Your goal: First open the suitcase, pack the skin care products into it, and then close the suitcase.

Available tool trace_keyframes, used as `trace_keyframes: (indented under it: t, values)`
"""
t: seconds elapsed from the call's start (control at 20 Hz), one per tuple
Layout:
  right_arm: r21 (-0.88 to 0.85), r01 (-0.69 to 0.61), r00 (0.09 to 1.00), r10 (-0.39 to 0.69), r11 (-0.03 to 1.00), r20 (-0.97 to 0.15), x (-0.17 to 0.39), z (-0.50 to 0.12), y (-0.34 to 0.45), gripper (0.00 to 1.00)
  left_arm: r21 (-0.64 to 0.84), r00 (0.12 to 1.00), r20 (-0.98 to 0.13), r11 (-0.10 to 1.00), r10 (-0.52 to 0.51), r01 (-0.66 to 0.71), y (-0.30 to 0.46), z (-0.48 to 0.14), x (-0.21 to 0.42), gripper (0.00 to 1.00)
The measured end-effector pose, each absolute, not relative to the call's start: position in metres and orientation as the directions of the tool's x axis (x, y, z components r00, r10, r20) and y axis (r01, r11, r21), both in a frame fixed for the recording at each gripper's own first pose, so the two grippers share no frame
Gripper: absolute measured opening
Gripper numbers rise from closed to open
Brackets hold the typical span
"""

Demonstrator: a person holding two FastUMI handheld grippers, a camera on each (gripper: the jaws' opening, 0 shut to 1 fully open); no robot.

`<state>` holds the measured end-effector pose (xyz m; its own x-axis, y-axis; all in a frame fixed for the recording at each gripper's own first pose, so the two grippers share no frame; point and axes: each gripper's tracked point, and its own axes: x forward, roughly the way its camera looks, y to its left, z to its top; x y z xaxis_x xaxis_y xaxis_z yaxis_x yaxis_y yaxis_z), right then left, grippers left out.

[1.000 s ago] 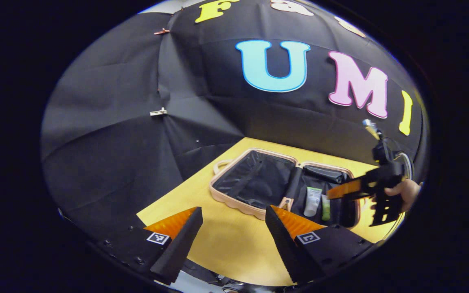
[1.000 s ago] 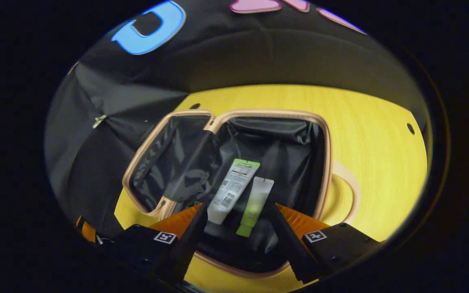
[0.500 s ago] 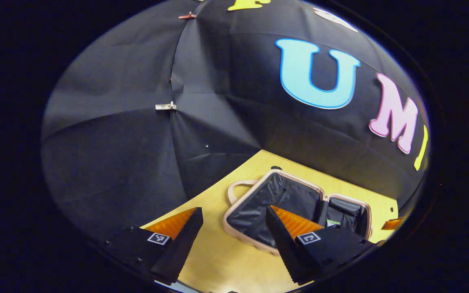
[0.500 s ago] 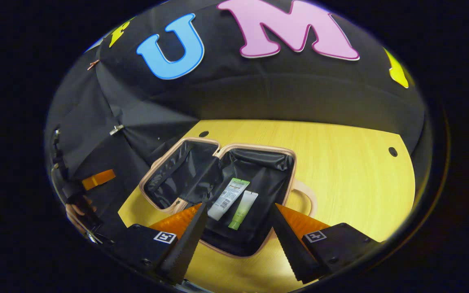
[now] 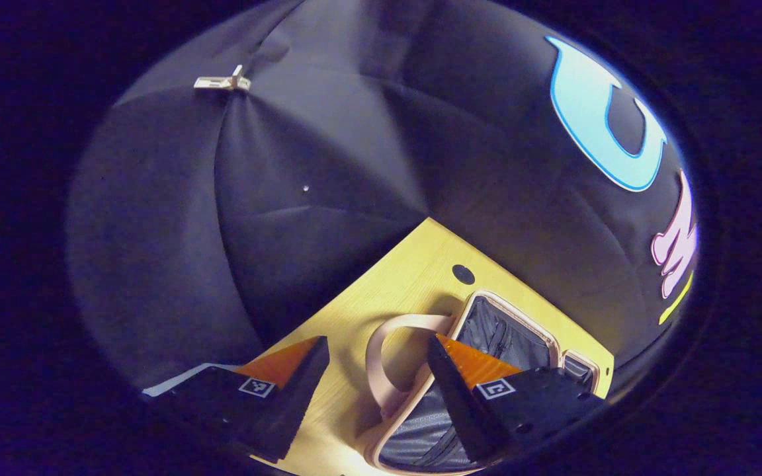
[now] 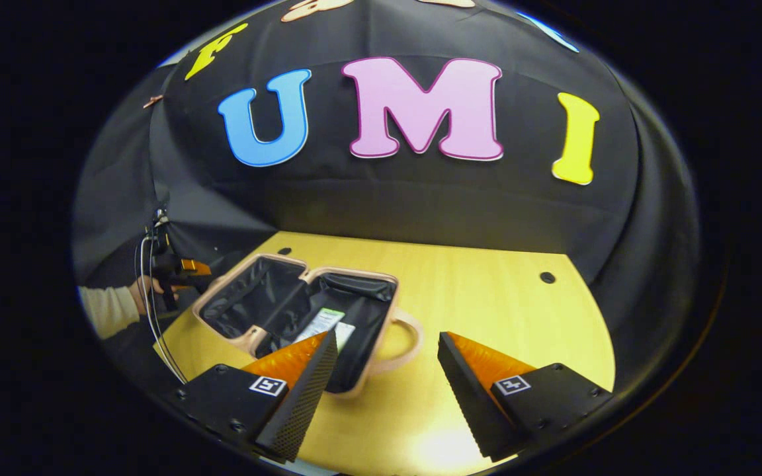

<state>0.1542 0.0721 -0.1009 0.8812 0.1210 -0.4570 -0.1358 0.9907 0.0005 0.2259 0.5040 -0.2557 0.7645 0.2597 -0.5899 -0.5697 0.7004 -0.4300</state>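
Your left gripper (image 5: 378,370) sits low at the suitcase's left end, fingers spread apart and grasping nothing; in the left gripper view the pink handle (image 5: 387,360) curves in the gap between them, and the right finger (image 5: 480,380) overlaps the black lining. In the right gripper view your left hand (image 6: 146,291) and its pale sleeve (image 6: 106,309) show at the far left, holding that gripper (image 6: 186,272) just beside the suitcase's left rim.

The suitcase (image 6: 252,291) lies open and flat on the yellow table (image 6: 487,311), both halves lined in black. Two tubes (image 6: 327,325) lie in its right half, partly hidden behind a finger.

Your right gripper (image 6: 387,377) hovers near the table's front edge, fingers released and wide with nothing between them, the suitcase's right handle (image 6: 407,340) just beyond its left finger.
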Motion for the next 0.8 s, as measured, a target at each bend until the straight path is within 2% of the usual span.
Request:
trace_keyframes:
  t: [0.15, 0.2, 0.35, 0.45, 0.5, 0.6, 0.75, 0.8]
  values:
    - [-0.016, -0.064, 0.854, 0.046, 0.998, -0.519, 0.124, -0.117, 0.051, 0.98, -0.436, 0.726, -0.654, 0.679, 0.212, -0.591, 0.512, -0.290, 0.236, 0.86]
    - [-0.011, -0.042, 0.846, 0.030, 0.999, -0.533, 0.116, -0.121, 0.047, 0.98, -0.448, 0.720, -0.671, 0.676, 0.179, -0.585, 0.508, -0.299, 0.238, 0.79]
    - [-0.018, -0.010, 0.833, -0.002, 1.000, -0.553, 0.105, -0.130, 0.040, 0.98, -0.490, 0.716, -0.693, 0.672, 0.085, -0.555, 0.494, -0.312, 0.243, 0.69]
    - [-0.020, 0.000, 0.828, -0.011, 1.000, -0.560, 0.101, -0.133, 0.038, 0.98, -0.493, 0.716, -0.693, 0.671, 0.082, -0.554, 0.492, -0.315, 0.247, 0.54]
    - [-0.022, 0.003, 0.830, -0.015, 1.000, -0.557, 0.101, -0.132, 0.038, 0.98, -0.490, 0.717, -0.692, 0.670, 0.090, -0.557, 0.492, -0.313, 0.249, 0.35]
    - [-0.031, 0.005, 0.836, -0.021, 1.000, -0.548, 0.101, -0.131, 0.035, 0.98, -0.481, 0.733, -0.671, 0.687, 0.111, -0.544, 0.492, -0.302, 0.252, 0.19]
    - [-0.031, 0.015, 0.838, -0.029, 0.999, -0.545, 0.100, -0.131, 0.028, 0.98, -0.390, 0.750, -0.635, 0.760, 0.187, -0.520, 0.494, -0.262, 0.246, 0.13]
    - [-0.028, 0.019, 0.839, -0.031, 0.999, -0.543, 0.099, -0.130, 0.025, 0.98, -0.349, 0.767, -0.607, 0.798, 0.208, -0.492, 0.494, -0.240, 0.247, 0.07]
